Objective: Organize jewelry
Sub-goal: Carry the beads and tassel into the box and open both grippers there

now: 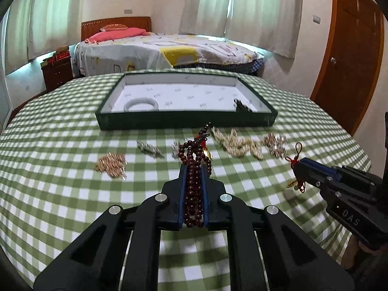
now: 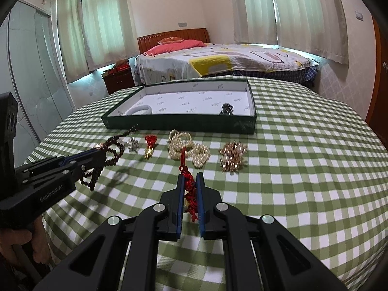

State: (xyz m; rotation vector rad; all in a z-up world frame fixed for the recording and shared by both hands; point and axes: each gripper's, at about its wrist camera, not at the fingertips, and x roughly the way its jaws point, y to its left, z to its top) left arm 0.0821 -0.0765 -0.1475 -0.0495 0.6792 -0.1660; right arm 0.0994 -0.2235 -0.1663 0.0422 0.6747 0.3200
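Observation:
My left gripper is shut on a strand of dark red wooden beads; the strand runs between the blue pads and loops out ahead toward the tray. From the right wrist view, the left gripper holds the beads just above the cloth. My right gripper is shut on a red knotted cord charm, and it shows at the right of the left wrist view too. A dark green tray with white lining holds a white bangle and a dark piece.
On the green checked tablecloth lie a pearl strand, a rose-gold pile, a silver piece, a second red charm and a gold pile. A bed stands behind the table.

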